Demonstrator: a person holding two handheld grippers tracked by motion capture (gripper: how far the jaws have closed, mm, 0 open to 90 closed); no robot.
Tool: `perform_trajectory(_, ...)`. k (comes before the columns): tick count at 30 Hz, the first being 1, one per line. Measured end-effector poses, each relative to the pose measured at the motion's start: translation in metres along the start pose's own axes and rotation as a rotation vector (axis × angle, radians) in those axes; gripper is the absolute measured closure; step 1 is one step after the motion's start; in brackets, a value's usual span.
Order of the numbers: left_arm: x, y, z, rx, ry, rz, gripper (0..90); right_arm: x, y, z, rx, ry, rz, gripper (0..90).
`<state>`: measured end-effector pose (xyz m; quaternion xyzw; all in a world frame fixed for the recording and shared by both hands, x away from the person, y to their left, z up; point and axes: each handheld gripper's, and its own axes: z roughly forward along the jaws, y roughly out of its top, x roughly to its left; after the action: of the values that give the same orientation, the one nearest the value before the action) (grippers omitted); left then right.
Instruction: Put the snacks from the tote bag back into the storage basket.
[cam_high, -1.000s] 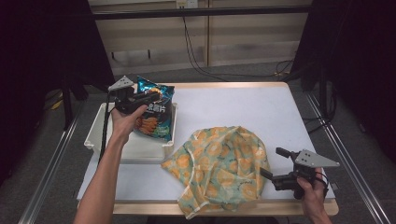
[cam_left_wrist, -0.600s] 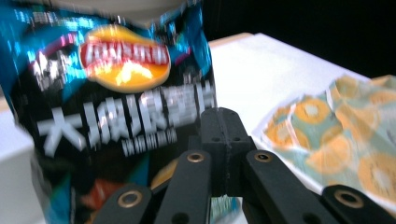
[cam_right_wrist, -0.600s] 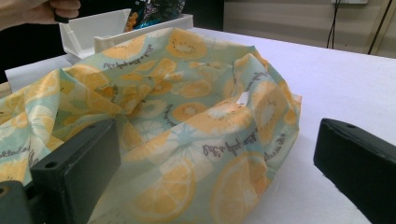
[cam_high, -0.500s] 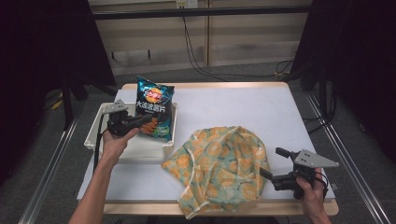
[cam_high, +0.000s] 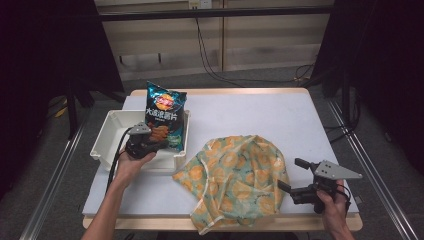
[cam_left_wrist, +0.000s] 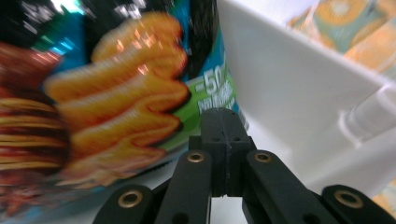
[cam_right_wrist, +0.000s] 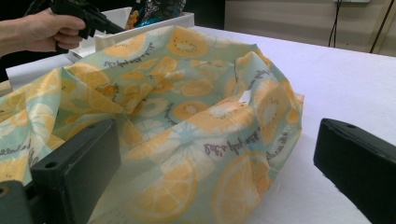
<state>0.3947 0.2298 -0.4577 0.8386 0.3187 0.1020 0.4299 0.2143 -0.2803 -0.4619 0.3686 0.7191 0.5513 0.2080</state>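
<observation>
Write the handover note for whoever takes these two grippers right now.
Left gripper: jaws shut, empty, in the white bin in front of the chip bag.
Right gripper: jaws open, empty, at the right edge of the fruit-print cloth.
Done: chip bag stands in the bin, leaning on its right wall.
Left: probably the cloth, lying crumpled on the table, not yet gripped.

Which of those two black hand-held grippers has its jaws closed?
The left gripper, beside the white plastic bin with the blue chip bag: its jaws are pressed together. The right gripper, by the orange-slice patterned cloth, has jaws spread wide.
</observation>
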Motion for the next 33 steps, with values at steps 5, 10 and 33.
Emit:
perform_trajectory(5,0.002,0.001,0.01,0.056,0.015,0.015,90.0,0.0,0.0,0.0,0.0,-0.001,0.002,0.2)
perform_trajectory(10,0.009,0.003,0.015,0.075,0.018,0.003,90.0,0.0,0.0,0.0,0.0,0.0,-0.001,0.3)
perform_trajectory(33,0.026,0.019,0.027,0.171,0.042,0.015,90.0,0.0,-0.001,0.001,0.001,0.0,0.003,0.2)
